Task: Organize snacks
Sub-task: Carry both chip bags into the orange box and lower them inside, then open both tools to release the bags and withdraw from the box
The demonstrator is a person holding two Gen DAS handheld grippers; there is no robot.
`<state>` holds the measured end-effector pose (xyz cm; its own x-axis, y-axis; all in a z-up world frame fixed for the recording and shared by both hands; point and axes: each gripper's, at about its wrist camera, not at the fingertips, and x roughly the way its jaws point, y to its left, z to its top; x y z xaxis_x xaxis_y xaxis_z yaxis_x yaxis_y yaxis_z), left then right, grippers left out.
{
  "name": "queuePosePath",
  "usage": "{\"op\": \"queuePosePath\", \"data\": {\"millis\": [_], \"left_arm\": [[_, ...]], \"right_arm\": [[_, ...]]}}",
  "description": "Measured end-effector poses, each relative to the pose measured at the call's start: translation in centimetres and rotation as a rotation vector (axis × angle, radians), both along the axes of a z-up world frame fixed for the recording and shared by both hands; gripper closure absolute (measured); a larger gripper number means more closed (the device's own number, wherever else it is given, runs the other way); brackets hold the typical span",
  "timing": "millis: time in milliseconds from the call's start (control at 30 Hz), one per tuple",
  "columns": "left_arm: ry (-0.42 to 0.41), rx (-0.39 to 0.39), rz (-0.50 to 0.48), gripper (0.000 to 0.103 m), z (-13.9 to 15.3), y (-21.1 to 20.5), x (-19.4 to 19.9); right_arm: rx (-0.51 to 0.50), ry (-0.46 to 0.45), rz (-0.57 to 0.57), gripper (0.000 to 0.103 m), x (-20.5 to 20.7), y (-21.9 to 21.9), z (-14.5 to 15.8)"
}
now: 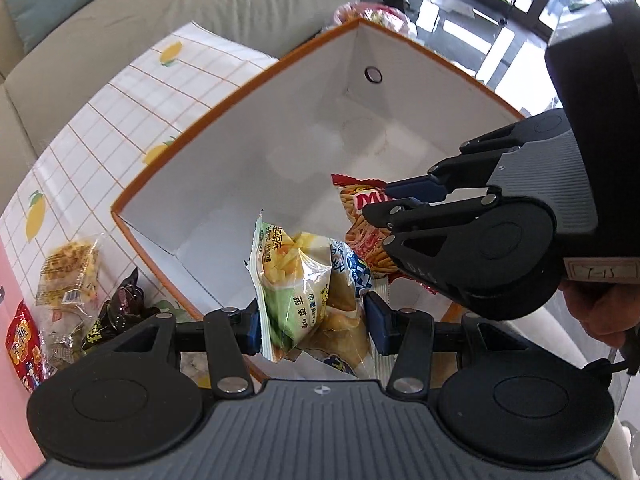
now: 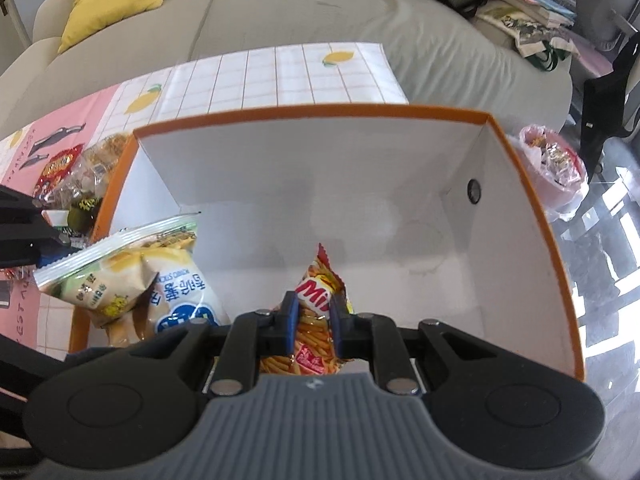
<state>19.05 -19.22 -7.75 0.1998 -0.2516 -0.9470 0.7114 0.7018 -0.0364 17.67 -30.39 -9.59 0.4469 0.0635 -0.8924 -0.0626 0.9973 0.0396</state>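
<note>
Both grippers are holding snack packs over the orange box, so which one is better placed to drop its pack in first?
Probably the right gripper. Its red stick-snack pack hangs well inside the orange box over bare floor. The left gripper grips green and blue chip bags nearer the box's front wall.

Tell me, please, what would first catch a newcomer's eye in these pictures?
The big orange-edged box, white inside, fills the middle. Over it, the left gripper clamps two pale chip bags, and the right gripper pinches a red snack bag. More snacks lie on the lemon-print cloth beside the box.

Two close wrist views, both facing box point(image 1: 240, 92) interior
</note>
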Motion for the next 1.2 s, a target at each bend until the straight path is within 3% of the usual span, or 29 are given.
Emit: {"op": "queuePosePath", "data": {"millis": [433, 667, 867, 1033, 1200], "left_arm": [[0.053, 0.100, -0.028, 0.046, -2.2, -1.0, 0.2], [0.068, 0.114, -0.013, 0.044, -2.6, -1.2, 0.6], [0.061, 0.118, -0.004, 0.033, -2.6, -1.2, 0.6], [0.040, 0.111, -0.001, 0.029, -1.9, -0.9, 0.2], [0.005, 0.078, -0.008, 0.027, 0.0, -0.4, -0.6]], "right_arm": [[0.039, 0.079, 0.007, 0.089, -0.2, 0.4, -2.0], [0.043, 0.092, 0.002, 0.089, -0.1, 0.6, -2.5], [0.025, 0.097, 0.003, 0.087, 0.2, 0.8, -2.5], [0.009, 0.088, 0.009, 0.077, 0.0, 1.1, -2.1], [-0.016, 0.066, -0.008, 0.056, -0.4, 0.8, -1.0]]}}
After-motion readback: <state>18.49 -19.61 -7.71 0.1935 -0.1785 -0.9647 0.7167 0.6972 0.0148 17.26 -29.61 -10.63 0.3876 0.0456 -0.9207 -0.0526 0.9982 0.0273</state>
